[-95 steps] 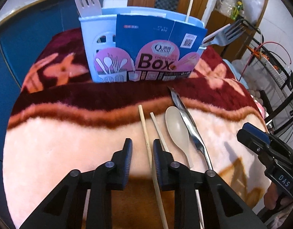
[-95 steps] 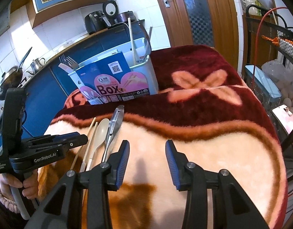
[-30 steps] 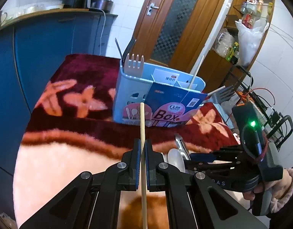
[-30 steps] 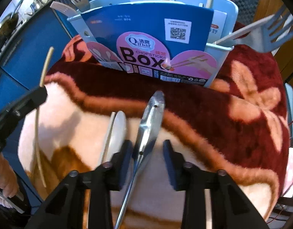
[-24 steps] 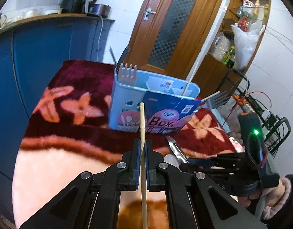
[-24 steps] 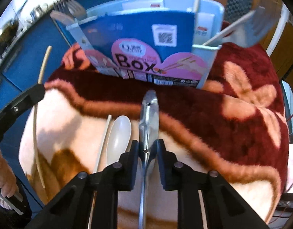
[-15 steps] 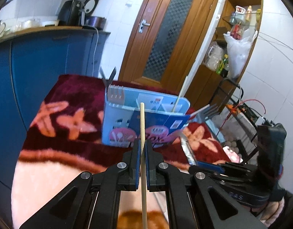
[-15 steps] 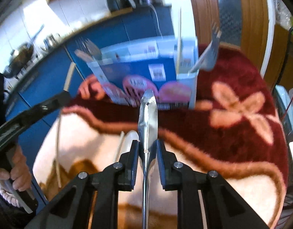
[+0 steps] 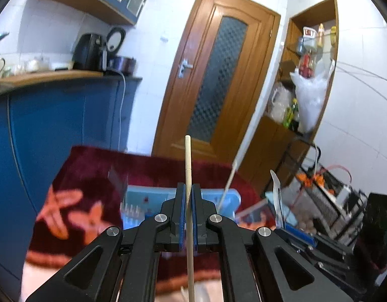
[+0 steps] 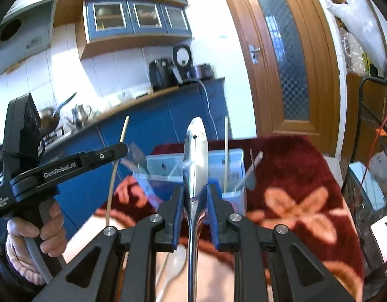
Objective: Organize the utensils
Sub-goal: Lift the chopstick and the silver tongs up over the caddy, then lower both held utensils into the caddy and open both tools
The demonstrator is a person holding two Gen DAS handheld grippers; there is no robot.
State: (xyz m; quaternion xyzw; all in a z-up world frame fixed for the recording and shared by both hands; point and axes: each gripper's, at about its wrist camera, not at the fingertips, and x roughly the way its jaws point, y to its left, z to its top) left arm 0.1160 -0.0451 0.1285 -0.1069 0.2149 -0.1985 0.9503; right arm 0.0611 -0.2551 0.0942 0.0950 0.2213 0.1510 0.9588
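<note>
left tool: clamped on chopstick | right tool: clamped on spoon | risk: long utensils may pivot, missing basket

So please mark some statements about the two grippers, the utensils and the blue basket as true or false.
1. The left gripper is shut on a chopstick. True.
2. The right gripper is open and holds nothing. False: it is shut on a metal utensil.
3. One chopstick already stands in the blue basket. True.
4. The spoon stands in the basket. False: it lies on the blanket.
</note>
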